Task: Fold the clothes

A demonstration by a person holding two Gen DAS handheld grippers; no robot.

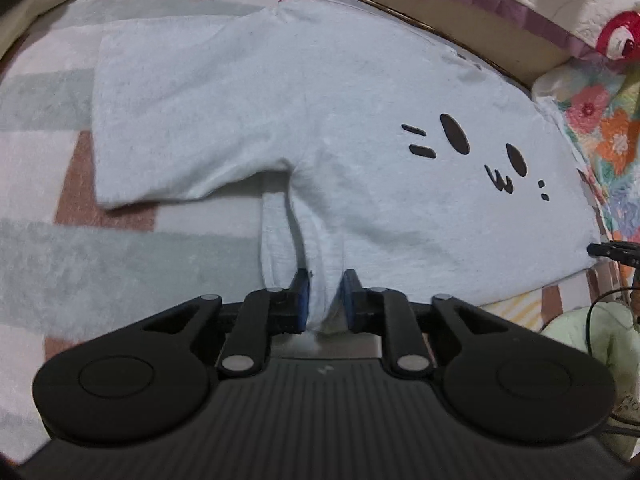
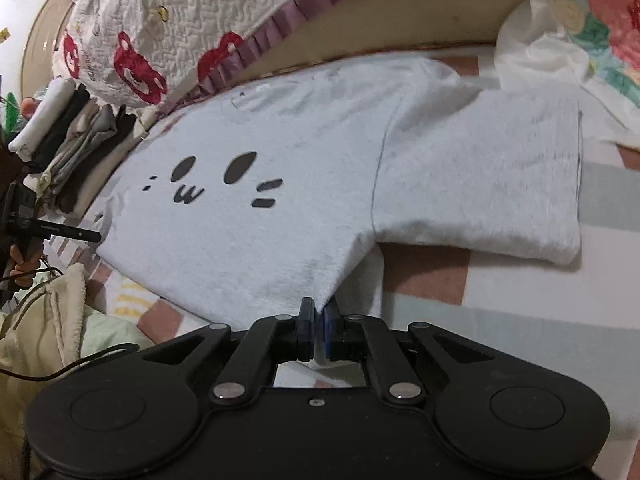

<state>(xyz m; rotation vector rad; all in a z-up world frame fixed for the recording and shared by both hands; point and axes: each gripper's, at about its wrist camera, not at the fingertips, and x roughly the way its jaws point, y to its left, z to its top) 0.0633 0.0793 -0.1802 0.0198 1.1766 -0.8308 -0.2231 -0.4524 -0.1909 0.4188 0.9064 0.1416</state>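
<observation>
Two grippers: both mine, each at the near edge of one pale grey T-shirt (image 1: 320, 128) on the bed (image 1: 120, 248).
Left gripper (image 1: 325, 300): fingers a little apart with a bunched fold of shirt fabric between the blue pads; pads look to touch the cloth, so a loose pinch, I judge.
Right gripper (image 2: 319, 328): fingers pressed nearly together, pinching the shirt's edge just below the sleeve.
Why held so: I'd say both pinch the edge so the cloth can be lifted or carried over as one flap.
Shirt position: flat, front up, sleeve (image 1: 180, 128) spread sideways, on the checked blanket.
Shirt look: fuzzy fabric, black cartoon face print (image 2: 216, 184), near edge doubled under.
Nearby: folded clothes stack (image 2: 76, 144), quilted pillow (image 2: 160, 20).
</observation>
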